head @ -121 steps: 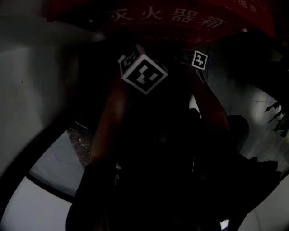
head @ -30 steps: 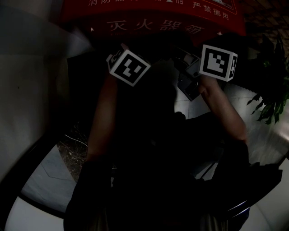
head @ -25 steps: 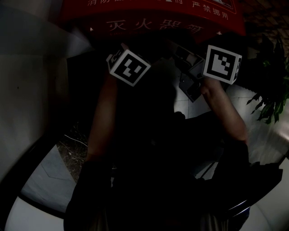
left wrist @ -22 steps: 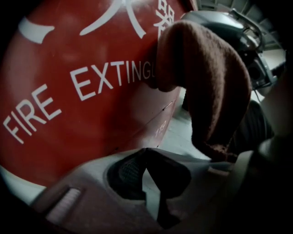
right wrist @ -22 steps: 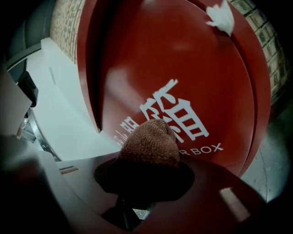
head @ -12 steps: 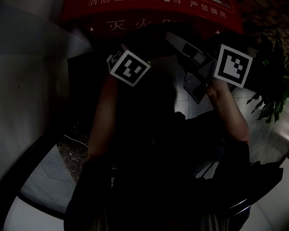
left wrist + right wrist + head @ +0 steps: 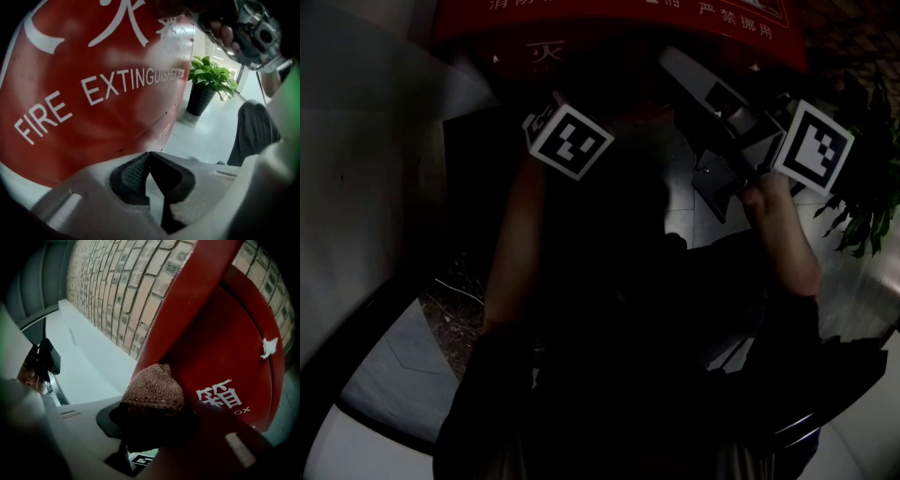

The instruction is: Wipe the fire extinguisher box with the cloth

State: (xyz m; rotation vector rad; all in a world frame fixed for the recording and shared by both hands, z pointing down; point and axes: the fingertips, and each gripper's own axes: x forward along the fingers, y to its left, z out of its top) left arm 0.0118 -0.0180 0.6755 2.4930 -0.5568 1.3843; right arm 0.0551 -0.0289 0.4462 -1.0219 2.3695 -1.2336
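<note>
The red fire extinguisher box point(image 7: 93, 79), printed with white letters, fills the left gripper view; its lower edge also shows at the top of the dark head view point(image 7: 712, 23). My right gripper point(image 7: 157, 423) is shut on a brown knitted cloth point(image 7: 153, 387). The cloth rests against the red box point(image 7: 225, 348) near a white character. My left gripper point(image 7: 149, 159) is shut with nothing in it, close in front of the box face. In the head view the right gripper's marker cube point(image 7: 814, 145) is at right and the left one's cube point(image 7: 572, 141) is at centre left.
A potted green plant point(image 7: 208, 79) stands on the pale floor right of the box and shows again point(image 7: 862, 206). A brick wall point(image 7: 117, 282) and a white ledge point(image 7: 89, 362) lie beside the box. The person's dark clothing point(image 7: 628, 356) fills the lower head view.
My right gripper has swung up and to the right along the box's lower front, its cube moving right. The left gripper has stayed where it was.
</note>
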